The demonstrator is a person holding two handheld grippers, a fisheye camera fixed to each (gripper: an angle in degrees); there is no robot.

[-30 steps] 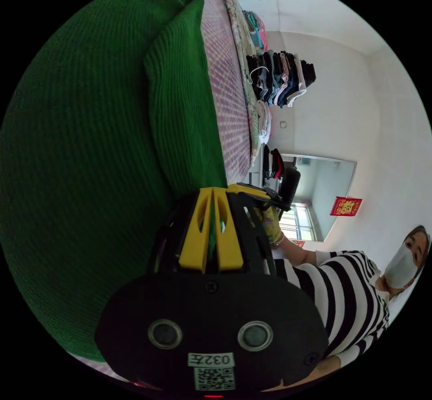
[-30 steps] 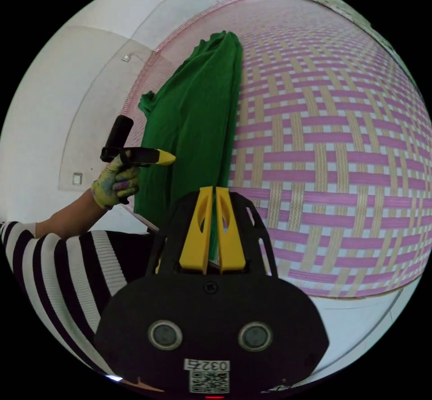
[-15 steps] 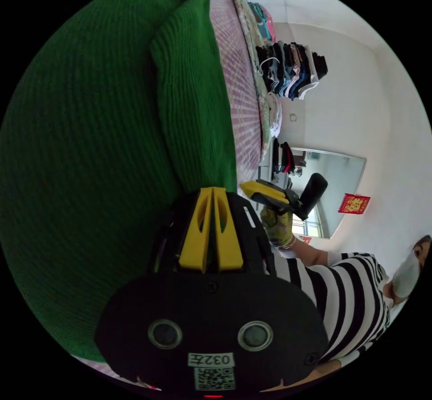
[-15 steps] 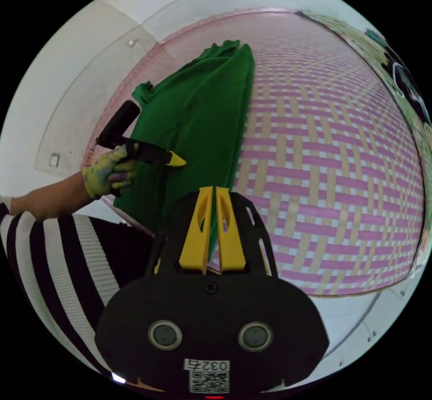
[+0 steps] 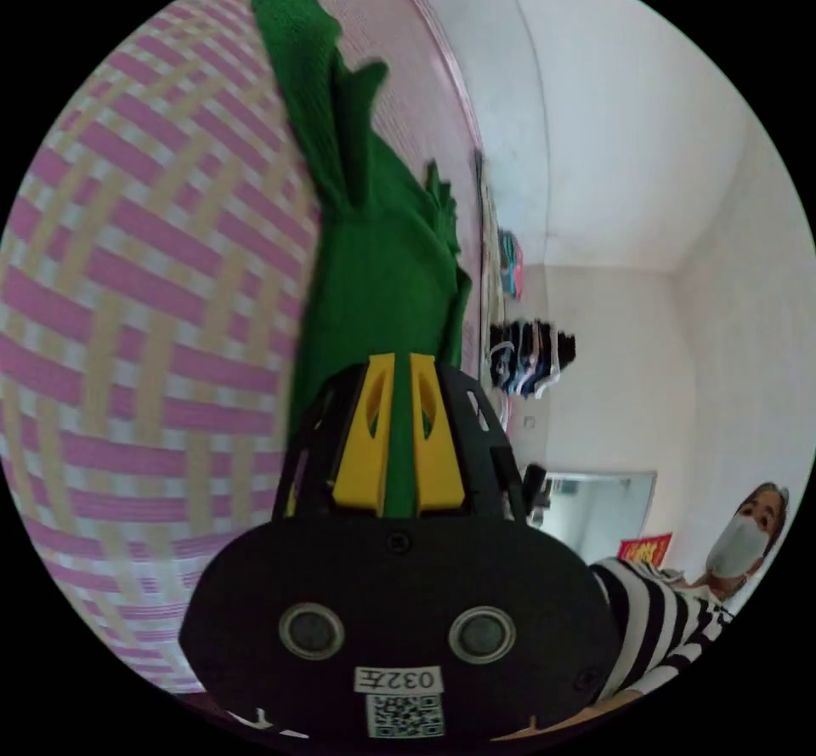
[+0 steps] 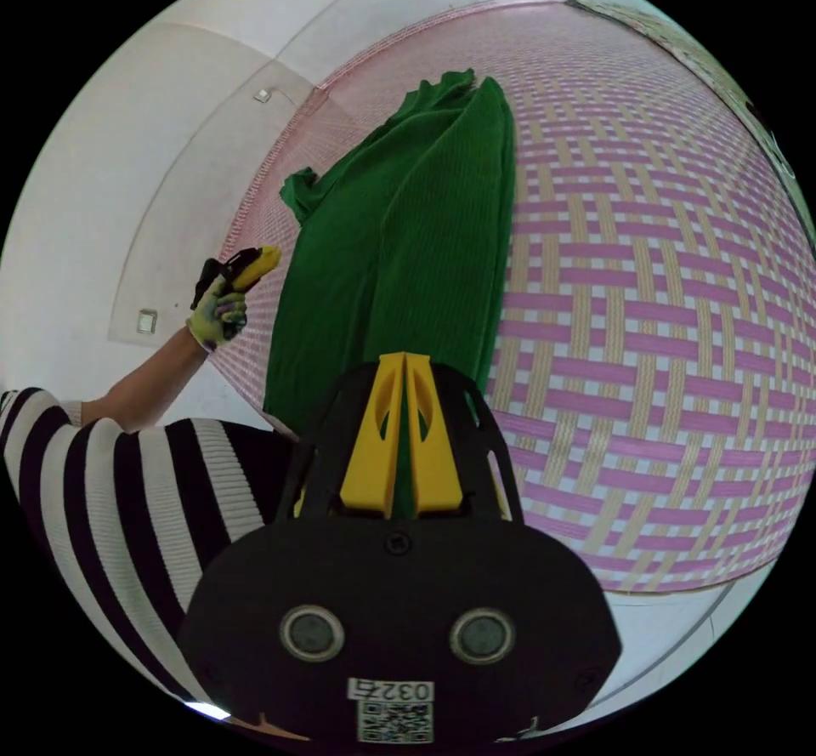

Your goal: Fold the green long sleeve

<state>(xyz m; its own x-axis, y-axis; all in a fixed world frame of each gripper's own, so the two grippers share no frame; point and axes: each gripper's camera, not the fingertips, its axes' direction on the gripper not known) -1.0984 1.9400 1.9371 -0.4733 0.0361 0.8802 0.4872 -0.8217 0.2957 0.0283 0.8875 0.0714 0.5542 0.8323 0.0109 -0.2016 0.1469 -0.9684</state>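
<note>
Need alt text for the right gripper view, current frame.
The right gripper pinches an edge of the green long sleeve, lying lengthwise on a pink woven mat. The person's gloved hand holds the left gripper beside it.

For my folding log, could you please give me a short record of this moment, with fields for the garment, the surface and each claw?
garment: green ribbed knit long-sleeve top, lying as a long narrow strip, one side folded over
surface: pink and beige woven mat
right claw: jaws closed on the top's near end
left claw: green cloth shows in the gap between its jaws; grip unclear
person: patterned glove holds the left claw beside the top's far edge
</note>
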